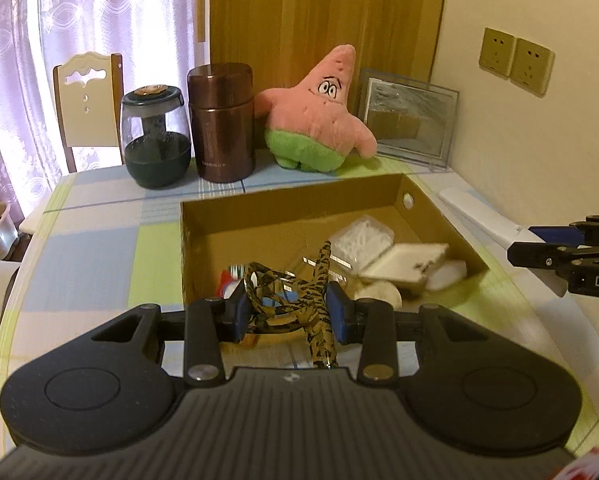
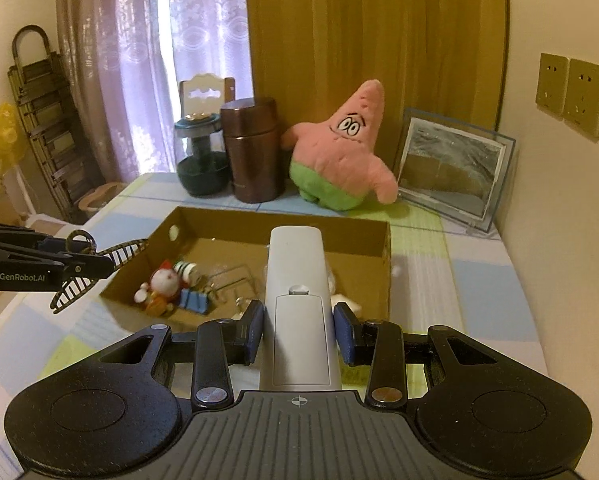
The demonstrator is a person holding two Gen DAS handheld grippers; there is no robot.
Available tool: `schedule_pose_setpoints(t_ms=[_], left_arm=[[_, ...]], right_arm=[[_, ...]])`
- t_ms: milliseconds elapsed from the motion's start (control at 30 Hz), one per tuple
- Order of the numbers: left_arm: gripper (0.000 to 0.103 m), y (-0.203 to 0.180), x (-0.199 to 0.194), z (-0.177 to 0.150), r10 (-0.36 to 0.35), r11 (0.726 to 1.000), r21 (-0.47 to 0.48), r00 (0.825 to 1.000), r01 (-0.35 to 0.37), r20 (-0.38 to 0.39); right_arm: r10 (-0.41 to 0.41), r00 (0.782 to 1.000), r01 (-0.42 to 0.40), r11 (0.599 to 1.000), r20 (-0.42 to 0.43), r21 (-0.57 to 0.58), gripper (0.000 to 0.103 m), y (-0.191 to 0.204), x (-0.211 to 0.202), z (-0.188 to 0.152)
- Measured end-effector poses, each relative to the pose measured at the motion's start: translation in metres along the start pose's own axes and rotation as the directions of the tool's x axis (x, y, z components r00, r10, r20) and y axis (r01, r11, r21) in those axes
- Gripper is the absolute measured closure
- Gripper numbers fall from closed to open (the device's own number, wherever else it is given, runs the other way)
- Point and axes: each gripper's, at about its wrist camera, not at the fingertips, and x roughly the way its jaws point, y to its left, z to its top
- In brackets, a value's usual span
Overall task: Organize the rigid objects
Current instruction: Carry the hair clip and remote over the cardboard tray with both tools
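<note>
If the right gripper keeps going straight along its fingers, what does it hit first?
Most likely the cardboard box: the right gripper, shut on the white remote, aims into its open top. The remote's tip would probably meet the box floor or far wall first; depth is unclear.

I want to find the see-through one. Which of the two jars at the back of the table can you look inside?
The rounded glass jar with the dark lid, left of the brown metal canister. Its walls are clear, showing dark contents at the bottom; the canister is solid brown.

Warm, rather dim indoor light, strong fisheye bend.
Daylight glows through the curtain (image 1: 39, 60) upper left; corners are dark, box contents (image 1: 399, 264) slightly blurred.
</note>
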Motion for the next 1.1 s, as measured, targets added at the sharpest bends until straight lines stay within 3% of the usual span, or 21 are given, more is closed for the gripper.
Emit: schedule_pose_setpoints(t_ms=[400, 733, 1033, 1067, 1100], left_arm=[[0.069, 0.015, 0.059, 0.031, -0.003, 0.998, -0.057, 1.0, 0.002, -0.024], [0.069, 0.012, 0.093, 0.027, 0.002, 0.998, -0.059, 0.999, -0.004, -0.039], [0.07, 0.008, 0.108, 0.022, -0.006, 0.998, -0.063, 0.999, 0.003, -0.038], [0.066, 0.009, 0.109, 0.022, -0.01, 0.998, -0.067, 0.999, 0.008, -0.033], [0.053, 0.009, 0.109, 0.023, -0.011, 0.998, -0.07, 0.999, 0.009, -0.035]], right_arm=[[0.017, 1.0, -0.016, 0.998, -0.026, 0.054, 0.068, -0.008, 0.059, 0.036], [0.027, 0.998, -0.022, 0.997, -0.064, 0.07, 0.068, -0.006, 0.096, 0.04], [0.031, 0.996, -0.025, 0.997, -0.079, 0.079, 0.068, -0.007, 0.104, 0.038], [0.034, 0.996, -0.027, 0.996, -0.081, 0.081, 0.068, -0.007, 0.105, 0.038], [0.035, 0.996, -0.028, 0.996, -0.083, 0.082, 0.068, -0.007, 0.106, 0.037]])
